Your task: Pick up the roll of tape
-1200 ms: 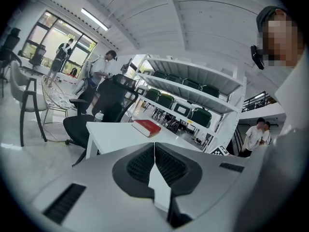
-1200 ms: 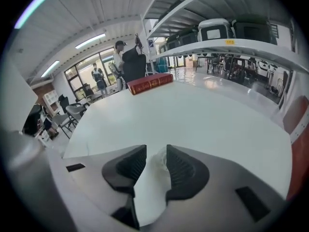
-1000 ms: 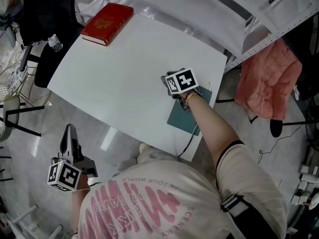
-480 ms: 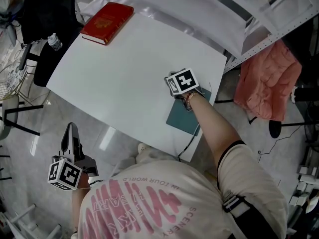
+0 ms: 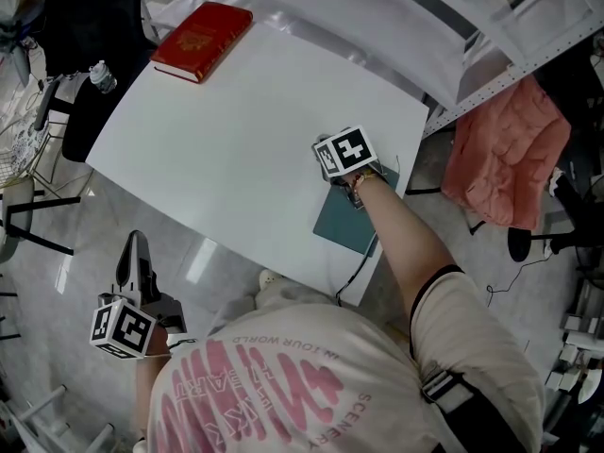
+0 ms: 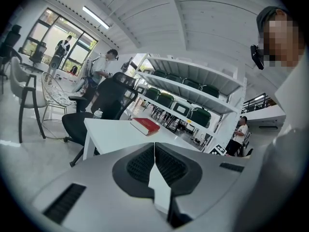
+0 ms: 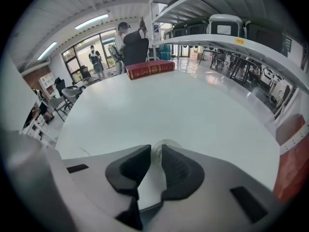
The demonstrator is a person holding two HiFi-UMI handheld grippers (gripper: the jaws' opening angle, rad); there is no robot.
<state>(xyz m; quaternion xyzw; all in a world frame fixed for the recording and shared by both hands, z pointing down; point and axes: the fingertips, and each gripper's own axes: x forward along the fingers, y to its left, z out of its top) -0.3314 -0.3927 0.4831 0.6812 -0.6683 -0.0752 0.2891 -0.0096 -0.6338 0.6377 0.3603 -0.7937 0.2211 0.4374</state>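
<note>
The right hand-held gripper [image 7: 155,152] sat low on the white worktop [image 5: 236,149], close to its right-hand edge. Its jaws were drawn almost together, pinching the thin wall of a clear roll of tape [image 7: 163,146] that rested on the worktop. In the head view the roll was hidden under this gripper's marker cube. The left hand-held gripper [image 6: 154,151] hung off the worktop at the person's side, with its jaws fully together and nothing in them.

The hold looked shallow, with only the jaw tips on a slick, see-through ring. The roll could probably slip or twist free if it was lifted quickly or tilted. Because it lay so near the edge, a dropped roll might run off onto the floor.

A dark teal pad [image 5: 351,223] lay just beside the right gripper at the worktop's edge. A red book [image 5: 203,42] lay at the far corner, well apart. A water bottle [image 5: 102,78] and a black chair [image 5: 90,26] stood beyond that side. A coral cloth [image 5: 510,154] hung by the shelving on the right. Nothing appeared to block a straight lift.
</note>
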